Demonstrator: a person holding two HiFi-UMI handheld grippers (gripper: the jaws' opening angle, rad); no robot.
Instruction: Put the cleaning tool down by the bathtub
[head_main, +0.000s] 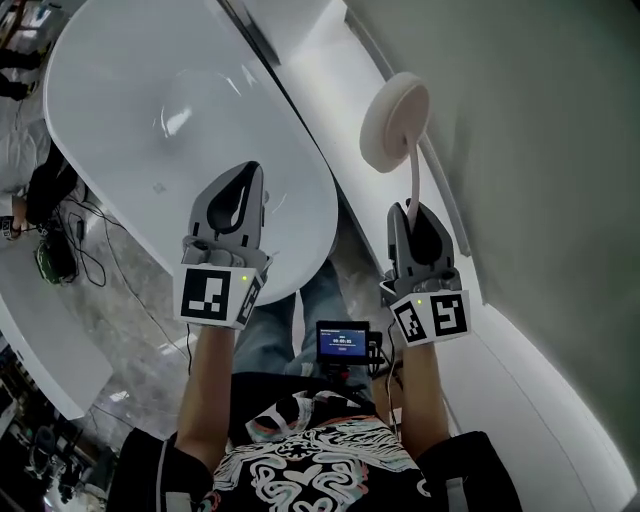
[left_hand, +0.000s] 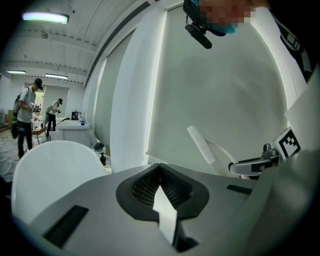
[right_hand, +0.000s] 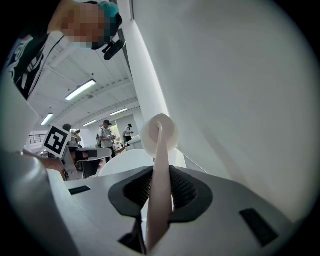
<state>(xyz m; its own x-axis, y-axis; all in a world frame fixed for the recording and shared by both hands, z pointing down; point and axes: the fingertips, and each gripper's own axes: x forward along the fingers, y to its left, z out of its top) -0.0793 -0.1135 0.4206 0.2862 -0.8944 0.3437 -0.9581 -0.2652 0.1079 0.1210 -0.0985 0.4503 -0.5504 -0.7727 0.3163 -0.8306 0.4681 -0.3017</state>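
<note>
The cleaning tool is a white long-handled brush with a round pad head (head_main: 393, 120); its handle (head_main: 412, 180) runs down into my right gripper (head_main: 415, 215), which is shut on it. The right gripper view shows the handle (right_hand: 159, 195) clamped between the jaws and the round head (right_hand: 159, 135) held up in the air. My left gripper (head_main: 240, 190) hovers over the near end of the white bathtub (head_main: 130, 90), jaws shut with nothing between them (left_hand: 161, 172). From the left gripper view the brush head (left_hand: 201, 144) appears edge-on at the right.
A grey-green wall (head_main: 540, 120) rises at the right, with a white curved ledge (head_main: 520, 390) along its foot. Marbled floor (head_main: 150, 330) with black cables (head_main: 70, 250) lies left of the tub. Other people (left_hand: 27, 117) stand far off in the room.
</note>
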